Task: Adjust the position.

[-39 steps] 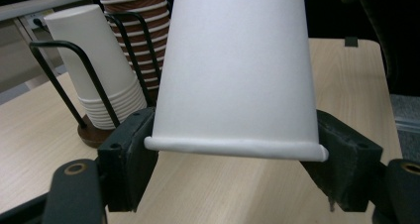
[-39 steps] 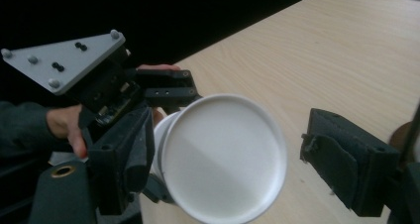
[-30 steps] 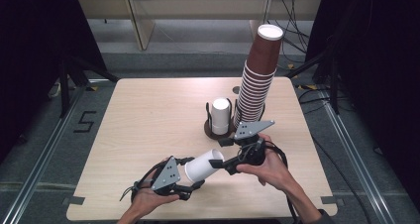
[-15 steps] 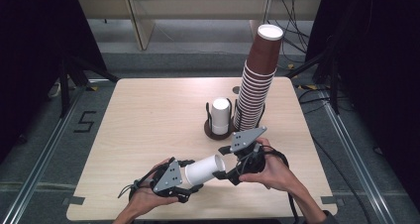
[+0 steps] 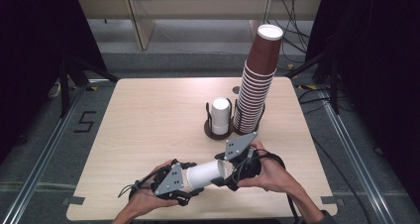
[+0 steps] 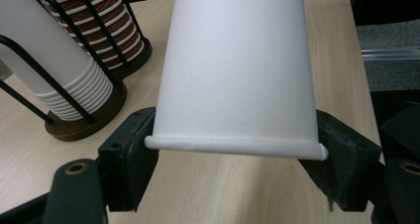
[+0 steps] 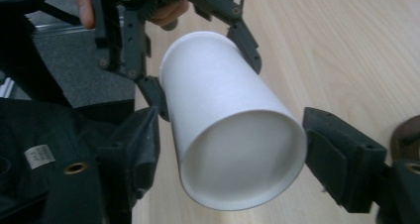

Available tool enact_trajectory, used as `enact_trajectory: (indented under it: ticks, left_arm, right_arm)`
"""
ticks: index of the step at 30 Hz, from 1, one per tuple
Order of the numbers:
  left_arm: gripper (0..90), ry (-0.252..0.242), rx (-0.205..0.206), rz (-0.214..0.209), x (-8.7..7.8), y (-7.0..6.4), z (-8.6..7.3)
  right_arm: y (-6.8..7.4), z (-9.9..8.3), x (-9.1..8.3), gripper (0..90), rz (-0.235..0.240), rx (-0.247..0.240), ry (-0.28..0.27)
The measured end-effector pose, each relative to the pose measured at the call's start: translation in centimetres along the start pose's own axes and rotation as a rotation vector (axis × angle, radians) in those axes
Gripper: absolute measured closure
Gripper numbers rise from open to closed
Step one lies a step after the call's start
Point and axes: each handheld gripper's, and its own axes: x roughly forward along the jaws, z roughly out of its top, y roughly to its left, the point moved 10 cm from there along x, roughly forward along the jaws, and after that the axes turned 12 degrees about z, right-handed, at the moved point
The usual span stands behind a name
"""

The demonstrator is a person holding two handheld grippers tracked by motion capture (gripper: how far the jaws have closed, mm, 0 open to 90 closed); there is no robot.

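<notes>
Holding that white paper cup (image 5: 204, 174) sideways just above the near edge of the table (image 5: 148, 130), you've got your left gripper (image 6: 236, 149) clamped on its rolled rim end, jaws pressed against both sides. Your right gripper (image 7: 230, 154) is at the cup's other end, jaws spread wide either side with a gap, not gripping anything. Behind sit the brown cup stack (image 5: 257, 85) and the short white cup stack (image 5: 220, 116) in their holder.

a white paper cup (image 7: 233, 135) lies base-first between the black jaws, its rim end in the left gripper (image 7: 198, 60).
</notes>
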Motion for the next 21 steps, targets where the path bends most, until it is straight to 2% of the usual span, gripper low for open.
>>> enact_trajectory:
  ticks: [1, 2, 5, 7, 9, 11, 15, 18, 21]
  left_arm:
    - [25.4, -0.012, -0.004, -0.007, -0.1, -0.1, 0.1]
    - [25.4, -0.016, 0.000, -0.013, -0.1, -0.1, 0.1]
    - [24.2, -0.032, -0.007, -0.023, -0.2, -0.2, 0.2]
    - [22.7, -0.065, -0.041, -0.034, -0.3, -0.1, 0.4]
    - [21.9, -0.088, -0.053, -0.046, -0.4, -0.1, 0.6]
    - [21.0, -0.130, -0.074, -0.057, -0.5, 0.0, 0.8]
    - [20.4, -0.162, -0.089, -0.067, -0.8, 0.1, 1.1]
    - [21.6, -0.167, -0.085, -0.066, -0.9, 0.2, 1.1]
    - [25.3, -0.148, -0.071, -0.053, -0.9, 0.3, 1.0]
  right_arm:
    - [-0.1, 0.0, 0.0, 27.6, -0.002, -0.009, 0.000]
    - [0.1, -0.1, 0.0, 32.2, 0.010, 0.023, -0.003]
    - [0.1, 0.0, -0.1, 33.9, 0.043, 0.018, -0.028]
    - [0.2, 0.1, -0.3, 34.1, 0.061, 0.030, -0.046]
    - [0.2, 0.1, -0.6, 34.3, 0.071, 0.033, -0.054]
    - [0.3, 0.1, -0.7, 34.4, 0.083, 0.036, -0.066]
    - [0.4, 0.3, -1.0, 34.5, 0.097, 0.041, -0.088]
    - [0.3, 0.2, -1.0, 34.5, 0.104, 0.041, -0.087]
    - [0.2, 0.0, -0.9, 34.1, 0.090, 0.036, -0.067]
